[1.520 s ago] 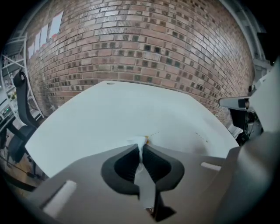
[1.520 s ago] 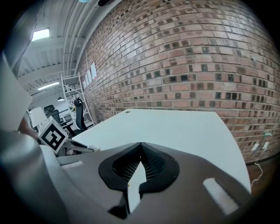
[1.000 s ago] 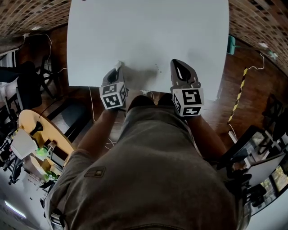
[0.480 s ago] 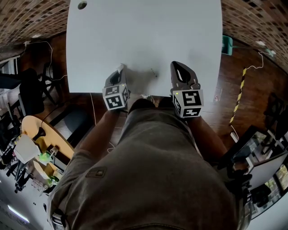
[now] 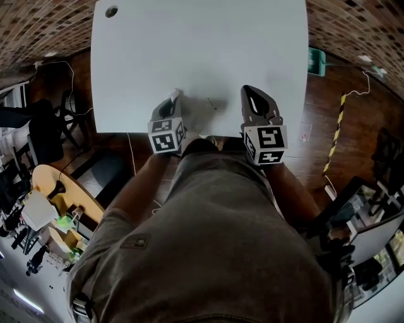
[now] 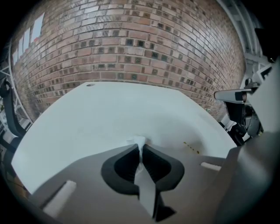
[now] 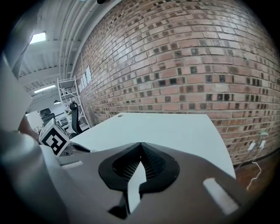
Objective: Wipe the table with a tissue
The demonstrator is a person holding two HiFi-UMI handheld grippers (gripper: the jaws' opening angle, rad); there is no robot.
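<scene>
Left gripper view. The left gripper [image 6: 140, 148] was clamped on the tissue [image 6: 139, 141]. A small white tuft stood past the tips, and a strip trailed back between the jaws. The tuft sat low over the white table [image 6: 100, 118]; whether it touched could not be told. A short line of specks [image 6: 191, 147] lay near, off to the right of the tips.

Judgement: the wipe was about to start. To do it well, the tuft should go down flat on the surface first, then sweep right across the specks in one pass. So little tissue showed that the jaw tips could scrape the top, so the tool should tilt to let the tissue lead. The grip should hold firm, since drag could pull the strip out.

Right gripper view. The right gripper [image 7: 141, 145] had its jaws together with nothing between them. It pointed along the table toward a brick wall [image 7: 197, 57] and looked idle. It was best kept clear of the sweep path.

Head view. Both tools were at the table's near edge, with the specks between them. The rest of the top looked bare apart from a hole [image 5: 112, 11] at the far left corner. Only a short stroke seemed needed.
</scene>
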